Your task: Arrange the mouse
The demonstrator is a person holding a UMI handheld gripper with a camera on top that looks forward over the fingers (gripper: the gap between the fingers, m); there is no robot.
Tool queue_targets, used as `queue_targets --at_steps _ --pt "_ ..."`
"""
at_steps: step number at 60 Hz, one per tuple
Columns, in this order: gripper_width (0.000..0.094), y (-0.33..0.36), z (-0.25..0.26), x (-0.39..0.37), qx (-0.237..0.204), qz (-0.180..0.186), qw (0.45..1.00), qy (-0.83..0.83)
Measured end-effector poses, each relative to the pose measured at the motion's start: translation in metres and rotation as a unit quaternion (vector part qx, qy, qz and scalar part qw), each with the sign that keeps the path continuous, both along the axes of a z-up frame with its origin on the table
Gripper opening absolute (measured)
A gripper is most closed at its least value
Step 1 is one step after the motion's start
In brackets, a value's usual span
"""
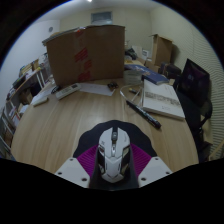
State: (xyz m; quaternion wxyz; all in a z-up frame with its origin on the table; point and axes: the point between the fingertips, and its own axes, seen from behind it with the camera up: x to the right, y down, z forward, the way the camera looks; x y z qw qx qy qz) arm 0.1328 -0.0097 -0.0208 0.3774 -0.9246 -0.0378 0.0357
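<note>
Gripping: the hand-held gripper (112,168) is clenched on the mouse, a magenta pad (87,158) pressed against each of its sides.
Mouse: white and grey with a dark wheel strip down its middle, the mouse (113,152) sits between the fingers, lengthwise along them, its nose pointing away over the tabletop; whether its base touches the wood cannot be told.
Tabletop: pale wood, rounded, the tabletop (70,120) lies bare just ahead of the mouse.
Pen: a dark pen (142,111) lies slantwise on the wood beyond the mouse and to the right.
Book: an open book (163,99) with pale pages lies just right of the pen, near the table's right edge.
Papers: loose white papers (62,92) lie on the far left part of the wood, at the foot of the box.
Box: a large brown cardboard box (85,54) stands upright at the far side, with red print on its front.
Clutter: smaller mixed items (140,72) crowd right of the box; too small to name.
Wall: a light wall (120,20) closes the room beyond.
</note>
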Motion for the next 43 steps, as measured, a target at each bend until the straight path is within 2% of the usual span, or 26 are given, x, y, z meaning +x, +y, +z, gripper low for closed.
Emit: queue_targets --at_steps 7,8,9,14,15,16,17,30,37,43 --pt "0.0616 -0.004 0.001 -0.004 -0.025 0.018 1.0 -0.005" --pt "0.0678 -0.006 0.001 -0.004 -0.029 0.021 0.999 -0.004" --pt "0.0679 -0.009 0.002 -0.006 -0.032 0.024 0.999 -0.002" --pt "0.0891 -0.025 0.015 -0.007 -0.038 0.031 0.999 -0.003" --pt "0.0861 -0.028 0.017 -0.005 -0.04 0.03 0.999 -0.006" --pt "0.0884 -0.033 0.019 -0.005 -0.042 0.029 0.999 -0.007" --pt "0.0837 -0.038 0.022 -0.004 -0.045 0.028 0.999 -0.01" --pt "0.0838 -0.105 0.07 -0.013 -0.047 -0.003 0.999 -0.008" --pt "0.0843 -0.142 0.087 -0.032 -0.051 -0.04 0.998 0.007" --pt "0.0841 -0.17 0.092 -0.049 -0.057 -0.096 0.994 0.02"
